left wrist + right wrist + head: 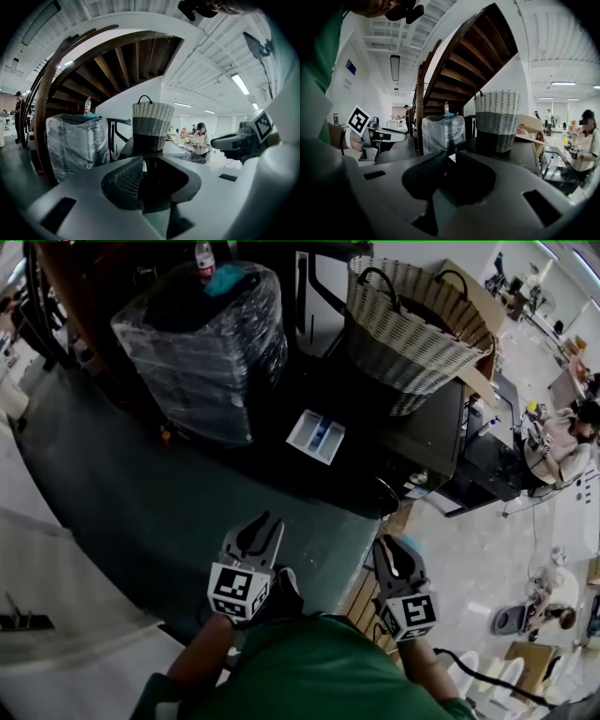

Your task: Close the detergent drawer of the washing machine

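Note:
The washing machine (429, 435) is dark and stands under a woven basket. Its white detergent drawer (316, 437), with a blue insert, is pulled out towards me. My left gripper (262, 529) hovers over the dark floor, well short of the drawer and a little left of it. Its jaws are shut, with nothing between them. My right gripper (392, 554) sits lower right of the drawer at a similar distance, also shut with nothing held. In the right gripper view, a white sliver of the drawer (452, 157) shows just above that gripper (451, 165). The left gripper (143, 165) points at the machine.
A grey-and-white woven basket (412, 329) stands on the machine. A box wrapped in plastic film (202, 352) stands left of the drawer. Behind it rises a wooden staircase (117, 56). A seated person (567, 432) is at the far right. A white surface (56, 615) lies to my left.

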A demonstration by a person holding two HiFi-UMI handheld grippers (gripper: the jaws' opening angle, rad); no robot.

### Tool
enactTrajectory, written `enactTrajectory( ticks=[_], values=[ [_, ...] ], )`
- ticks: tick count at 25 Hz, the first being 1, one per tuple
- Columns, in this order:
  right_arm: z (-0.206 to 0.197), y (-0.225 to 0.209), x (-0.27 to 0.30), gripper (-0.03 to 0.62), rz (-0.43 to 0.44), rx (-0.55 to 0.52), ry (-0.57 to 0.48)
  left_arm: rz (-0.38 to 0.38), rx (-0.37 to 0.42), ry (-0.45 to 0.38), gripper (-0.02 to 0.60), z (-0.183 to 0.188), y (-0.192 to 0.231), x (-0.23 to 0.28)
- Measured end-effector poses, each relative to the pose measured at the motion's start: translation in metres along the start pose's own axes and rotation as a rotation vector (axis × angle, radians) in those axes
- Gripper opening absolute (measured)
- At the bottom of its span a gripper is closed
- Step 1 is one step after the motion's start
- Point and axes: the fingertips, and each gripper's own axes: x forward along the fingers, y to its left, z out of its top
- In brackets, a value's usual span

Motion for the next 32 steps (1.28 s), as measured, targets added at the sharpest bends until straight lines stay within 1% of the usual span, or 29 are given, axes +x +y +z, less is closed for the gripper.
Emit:
enactTrajectory(
  ticks=[3,5,8,12,17,20,22,24,28,32],
  values=[
    [0.002,0.001,0.018,0.078,-0.005,-0.008,0.05,-0.027,-0.018,0.009,0.112,0.003,0.011,0.014],
    [0.001,0.001,0.027,0.077,-0.01,0.0,0.074,-0.029,-0.027,0.022,0.112,0.0,0.019,0.02],
    [0.003,0.0,0.041,0.077,-0.013,0.007,0.07,-0.027,-0.049,0.045,0.112,-0.01,0.032,0.026],
    [-0.004,-0.008,0.055,0.075,-0.003,-0.006,0.091,-0.035,-0.062,0.078,0.112,-0.022,0.039,0.043],
    [-0.003,-0.022,0.077,0.074,0.021,0.007,0.093,-0.011,-0.058,0.077,0.112,-0.02,0.043,0.063],
    [0.004,-0.03,0.094,0.072,0.06,-0.004,0.104,-0.003,-0.066,0.101,0.112,-0.021,0.044,0.076],
    [0.011,-0.038,0.11,0.071,0.099,-0.015,0.077,0.007,-0.067,0.113,0.112,-0.019,0.046,0.086],
    [0.016,-0.048,0.125,0.071,0.134,-0.014,0.069,0.039,-0.057,0.116,0.112,-0.017,0.049,0.098],
    [0.013,-0.075,0.152,0.064,0.204,-0.012,0.103,0.11,-0.045,0.104,0.112,-0.017,0.055,0.128],
    [0.011,-0.108,0.174,0.063,0.251,-0.015,0.112,0.144,-0.043,0.138,0.112,-0.029,0.053,0.163]
  ],
)
